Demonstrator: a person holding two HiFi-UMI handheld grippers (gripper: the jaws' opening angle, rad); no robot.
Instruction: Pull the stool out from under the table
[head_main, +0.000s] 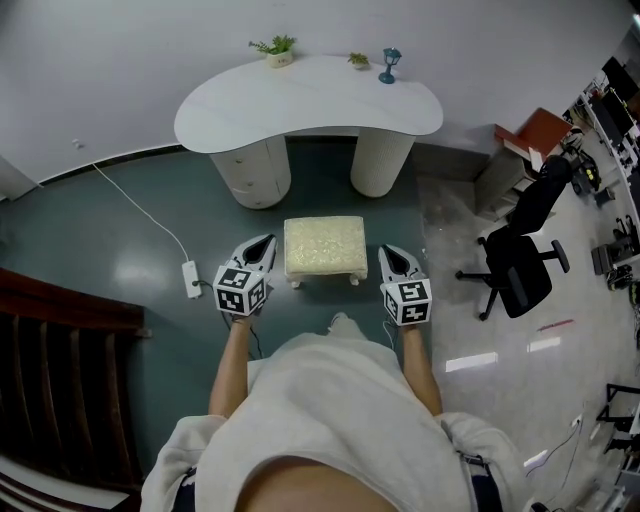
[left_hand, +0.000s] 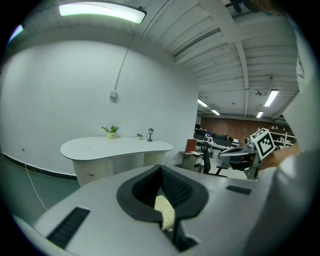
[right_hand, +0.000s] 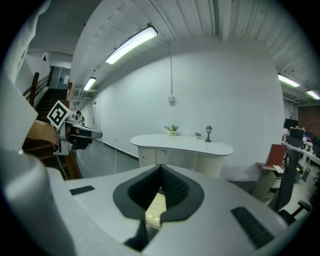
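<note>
A small stool (head_main: 323, 247) with a cream cushion and short white legs stands on the dark green floor, in front of the white curved table (head_main: 310, 95) and clear of its top. My left gripper (head_main: 263, 245) sits just left of the stool, jaws shut on nothing. On the stool's right side my right gripper (head_main: 392, 254) is likewise shut and empty. In the left gripper view the gripper (left_hand: 161, 169) points toward the table (left_hand: 115, 146), with a sliver of cushion (left_hand: 165, 210) below. The right gripper view shows that gripper (right_hand: 161, 170), the cushion (right_hand: 156, 208) and the table (right_hand: 182, 142).
A white power strip (head_main: 191, 278) with its cable lies on the floor to the left. A black office chair (head_main: 520, 265) and a red-topped cabinet (head_main: 530, 135) stand to the right. Dark wooden railing (head_main: 50, 380) fills the near left. Two small plants and a lamp (head_main: 389, 64) sit on the table.
</note>
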